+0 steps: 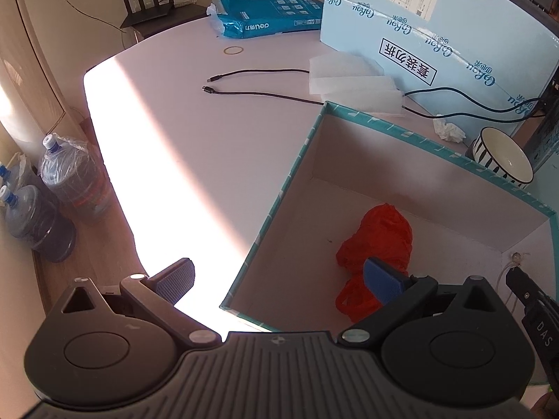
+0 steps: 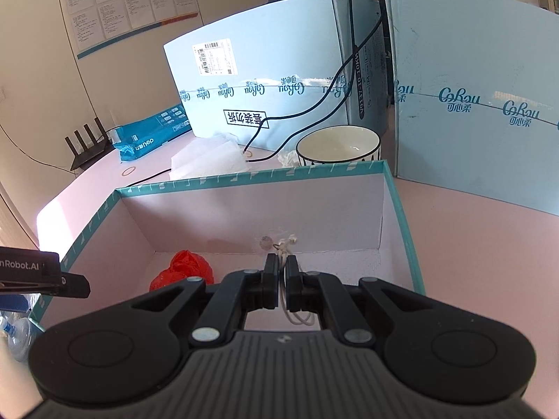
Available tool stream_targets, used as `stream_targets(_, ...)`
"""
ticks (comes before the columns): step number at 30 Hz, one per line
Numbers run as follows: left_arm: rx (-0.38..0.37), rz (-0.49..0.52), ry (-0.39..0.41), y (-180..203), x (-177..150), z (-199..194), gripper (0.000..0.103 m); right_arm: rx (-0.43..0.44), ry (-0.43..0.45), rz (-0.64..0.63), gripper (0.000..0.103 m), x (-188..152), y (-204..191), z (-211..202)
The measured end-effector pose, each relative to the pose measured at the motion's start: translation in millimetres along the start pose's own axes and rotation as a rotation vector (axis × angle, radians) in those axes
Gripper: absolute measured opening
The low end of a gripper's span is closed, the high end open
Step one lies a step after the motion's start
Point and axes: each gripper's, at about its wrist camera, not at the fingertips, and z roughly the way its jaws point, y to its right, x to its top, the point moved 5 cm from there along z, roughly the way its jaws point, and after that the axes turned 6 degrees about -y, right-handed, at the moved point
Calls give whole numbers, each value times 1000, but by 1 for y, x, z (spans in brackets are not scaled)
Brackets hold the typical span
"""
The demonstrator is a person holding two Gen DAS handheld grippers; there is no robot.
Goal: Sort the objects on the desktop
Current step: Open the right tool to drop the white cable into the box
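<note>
A pale pink table [image 1: 181, 160] is seen, lit by a bright band of sunlight along its left edge. Two large light-blue cartons [image 2: 265, 80] stand side by side at the far edge, a gap being left between them. An open teal-rimmed box [image 2: 401, 202] with a pale interior is set on the table in front of the cartons. A blue pack of printer paper [image 1: 269, 17] lies near the far left corner, and a black router [image 1: 148, 3] is seen just beyond that corner.

The left gripper [image 1: 279, 279] is held with its jaws spread wide across the box's left wall, one blue pad [image 1: 178, 281] outside over the table and the other inside the box. The right gripper [image 2: 283, 281] is lowered inside the box, its jaws pressed together on a white cord [image 2: 281, 293], which loops below the fingers and ends near the far wall of the box.

A crumpled red plastic bag [image 1: 377, 244] lies on the box floor, toward its left side. A striped ceramic bowl [image 2: 337, 145] stands just behind the box's far wall. Folded white tissues [image 1: 353, 83] lie beside the left carton, with black cables [image 1: 251, 83] running across the table under them. A crumpled white paper [image 1: 449, 129] lies by the bowl, and a rubber band [image 1: 233, 50] lies near the paper pack.
</note>
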Motion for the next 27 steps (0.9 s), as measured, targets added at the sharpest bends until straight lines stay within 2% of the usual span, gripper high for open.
stream_targets(3,6,-1,-4,-2,0,1,103,14,-10,5,5,-1,-3,5)
stream_targets(4,9,-3,-4,-3,0,1,103,25,-18,8,12,-2,-4,6)
stream_targets(10,19,-14,-7,-7,1,3,103,26,-52,14,13,-6,-6,14)
stream_targets(17,15,1,-10,-1,-2,2,103,30,-46,17,14,-7,-2,10)
stream_targets(18,14,5,-10,1,-3,1,103,31,-44,17,16,-7,-1,9)
stream_targets(20,11,12,-9,4,-5,0,103,25,-32,21,29,-7,2,5)
stream_targets(21,10,15,-9,6,-6,-1,103,29,-23,24,39,-7,3,3)
stream_targets(22,9,17,-10,7,-7,-1,103,35,-13,25,42,-7,4,1)
stream_targets(27,2,28,-6,14,-13,-5,103,50,18,7,42,-7,4,-10)
